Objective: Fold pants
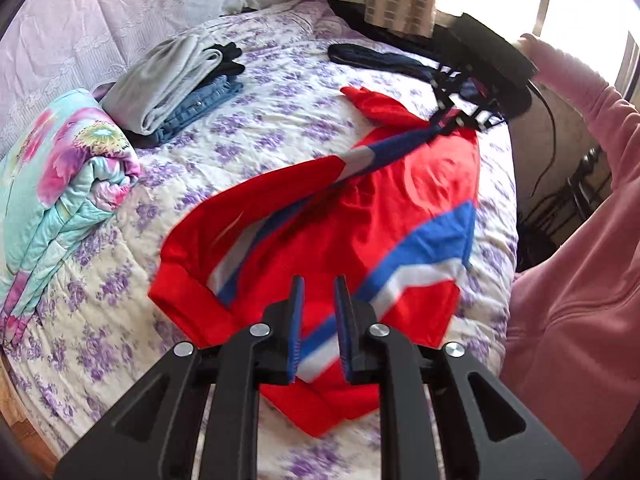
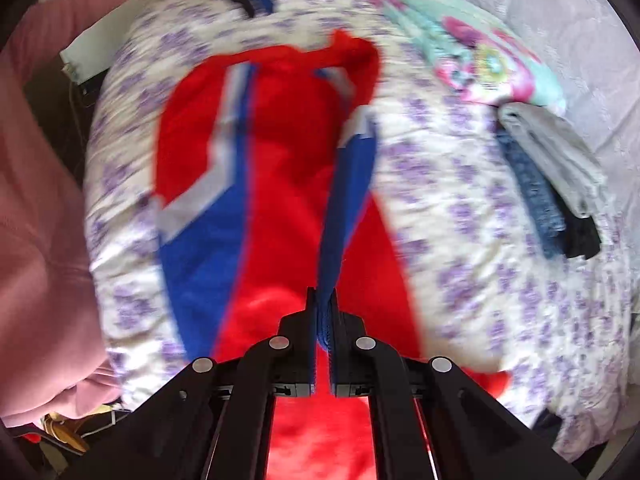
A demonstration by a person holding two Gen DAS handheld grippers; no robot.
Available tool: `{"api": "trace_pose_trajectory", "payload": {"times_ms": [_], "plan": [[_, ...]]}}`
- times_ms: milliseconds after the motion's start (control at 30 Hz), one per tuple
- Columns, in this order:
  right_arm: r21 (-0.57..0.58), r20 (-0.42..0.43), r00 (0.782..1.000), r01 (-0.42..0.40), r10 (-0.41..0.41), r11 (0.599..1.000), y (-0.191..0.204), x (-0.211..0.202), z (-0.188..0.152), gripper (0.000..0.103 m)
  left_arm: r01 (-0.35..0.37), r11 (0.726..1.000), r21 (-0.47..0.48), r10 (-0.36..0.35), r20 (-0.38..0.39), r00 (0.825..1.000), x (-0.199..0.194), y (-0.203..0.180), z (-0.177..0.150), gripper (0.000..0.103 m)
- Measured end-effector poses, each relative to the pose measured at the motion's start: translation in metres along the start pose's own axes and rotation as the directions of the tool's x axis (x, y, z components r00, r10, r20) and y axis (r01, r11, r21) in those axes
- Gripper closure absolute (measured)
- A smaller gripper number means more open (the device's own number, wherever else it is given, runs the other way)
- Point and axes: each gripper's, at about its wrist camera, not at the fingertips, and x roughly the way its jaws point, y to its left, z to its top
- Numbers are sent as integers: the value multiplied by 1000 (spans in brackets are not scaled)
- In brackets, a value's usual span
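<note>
- Your left gripper [image 1: 319, 280] has its jaws drawn nearly together, clamped on a fold of the red pants [image 1: 360, 208] at the near edge
- Your right gripper [image 2: 323, 294] is clenched tight on a blue stripe of the same pants
- The pants lie partly lifted on the floral bedspread [image 1: 280, 80], stretched between both grippers

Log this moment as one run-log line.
stage: folding in progress | item: red track pants with blue and white stripes, partly lifted off floral quilt | left claw: shut on pants | right claw: shut on pants
</note>
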Motion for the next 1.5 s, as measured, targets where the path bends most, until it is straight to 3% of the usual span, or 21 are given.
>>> {"api": "trace_pose_trajectory", "payload": {"times_ms": [133, 167, 200, 233, 267, 333, 367, 400, 467, 533, 567, 600, 667, 733, 900, 1000, 1100, 1333, 1500], "plan": [[-71, -27, 999, 19, -21, 997, 49, 28, -14, 99, -79, 997, -10, 79, -35, 996, 6, 2, -2, 83], [-67, -35, 999, 19, -21, 998, 55, 33, -15, 99, -104, 995, -6, 104, -35, 994, 6, 5, 1, 73], [-53, -37, 999, 16, -18, 998, 55, 40, -18, 99, -190, 982, 25, 191, -44, 981, 9, 8, 7, 55], [-34, -34, 999, 9, -11, 999, 55, 42, -19, 99, -272, 959, 77, 276, -51, 960, 14, 8, 13, 45], [-14, -28, 1000, 0, 0, 1000, 53, 43, -19, 99, -357, 921, 152, 368, -51, 928, 21, 6, 18, 30], [18, -13, 1000, -18, 18, 1000, 47, 41, -18, 99, -429, 859, 281, 461, -56, 886, 37, 3, 27, 27], [28, -7, 1000, -23, 23, 999, 45, 40, -17, 99, -434, 834, 340, 482, -70, 873, 48, 3, 30, 27], [42, -2, 999, -34, 34, 999, 42, 39, -16, 99, -419, 824, 381, 483, -85, 872, 56, 5, 33, 27], [62, 3, 999, -52, 52, 997, 38, 39, -15, 99, -362, 828, 429, 454, -133, 881, 76, 13, 39, 27], [82, 7, 998, -68, 68, 994, 37, 41, -14, 99, -278, 869, 410, 386, -210, 898, 96, 27, 45, 32], [88, 8, 997, -74, 73, 993, 36, 42, -14, 99, -252, 886, 388, 361, -237, 902, 104, 35, 46, 46], [91, 10, 997, -76, 76, 993, 36, 44, -15, 99, -219, 915, 340, 319, -273, 907, 112, 47, 49, 69], [95, 14, 997, -72, 71, 993, 37, 43, -15, 99, -183, 945, 272, 264, -300, 917, 111, 56, 48, 94], [89, 18, 998, -64, 62, 994, 37, 40, -15, 99, -192, 939, 287, 265, -246, 932, 90, 49, 42, 95], [91, 45, 999, -33, 29, 995, 41, 24, -19, 99, -271, 901, 340, 328, -123, 936, 27, -4, 17, 96], [96, 53, 998, -35, 30, 995, 48, 18, -24, 99, -279, 897, 343, 316, -59, 947, 0, -41, -6, 96], [84, 36, 999, -43, 41, 996, 61, 23, -30, 99, -258, 899, 353, 292, -43, 956, 3, -67, -32, 95], [89, 1, 999, -47, 47, 995, 77, 47, -39, 98, -205, 927, 313, 254, -125, 959, 52, -79, -77, 95], [123, 47, 998, -49, 44, 991, 76, 27, -46, 98, -213, 947, 242, 229, -40, 973, 33, -82, -76, 95]]}}
